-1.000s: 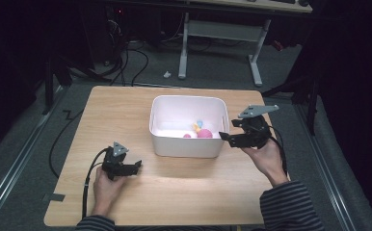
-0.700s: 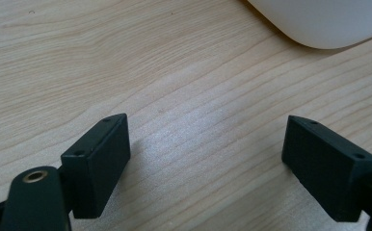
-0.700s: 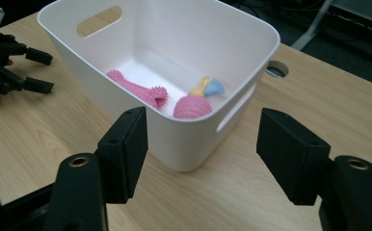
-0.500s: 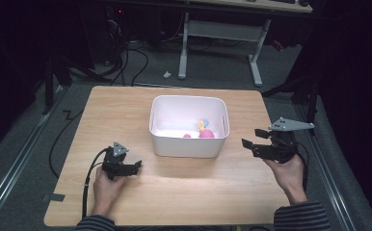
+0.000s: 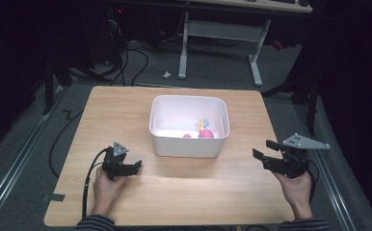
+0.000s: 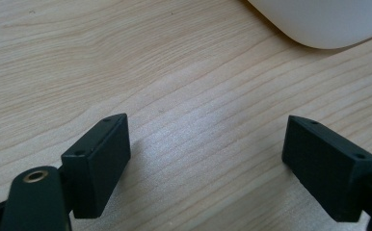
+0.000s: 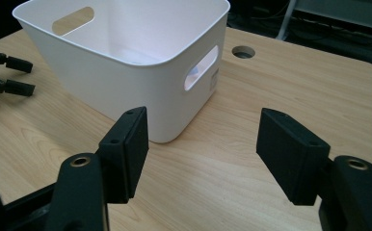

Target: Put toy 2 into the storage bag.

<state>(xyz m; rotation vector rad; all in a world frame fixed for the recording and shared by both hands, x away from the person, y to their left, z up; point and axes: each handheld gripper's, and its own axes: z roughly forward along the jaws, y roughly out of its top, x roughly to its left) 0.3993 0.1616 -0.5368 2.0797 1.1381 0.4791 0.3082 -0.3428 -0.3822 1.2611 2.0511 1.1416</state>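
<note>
Step now: I think the putting-in part is done or between turns. Both grippers are empty and sit away from the white bin [image 5: 189, 126].
Left gripper [image 5: 135, 167]: it rests low near the front left of the table [image 5: 126, 103]. Its jaws are wide apart with nothing between them, just bare wood in the left gripper view.
Right gripper [image 5: 263, 159]: it hangs by the right edge of the table, near the front. Its jaws are wide apart too, and they hold nothing. They point toward the bin.
White bin: it stands in the middle of the table, a bit toward the back. It is upright, with a slot handle in each short side.
Inside the bin: small toys lie by the front right corner. I see a pink ball [image 5: 205, 134], a smaller pink piece [image 5: 187, 136] just beside it, and a yellow and blue toy [image 5: 203, 124] behind the ball. I cannot tell what that toy is.
Next move: I see no loose toys on the table. So I think a gripper must reach down into the bin, or wait for a new toy.
Watch out: the toys lie close to the wall, so a jaw could bump the rim.
</note>
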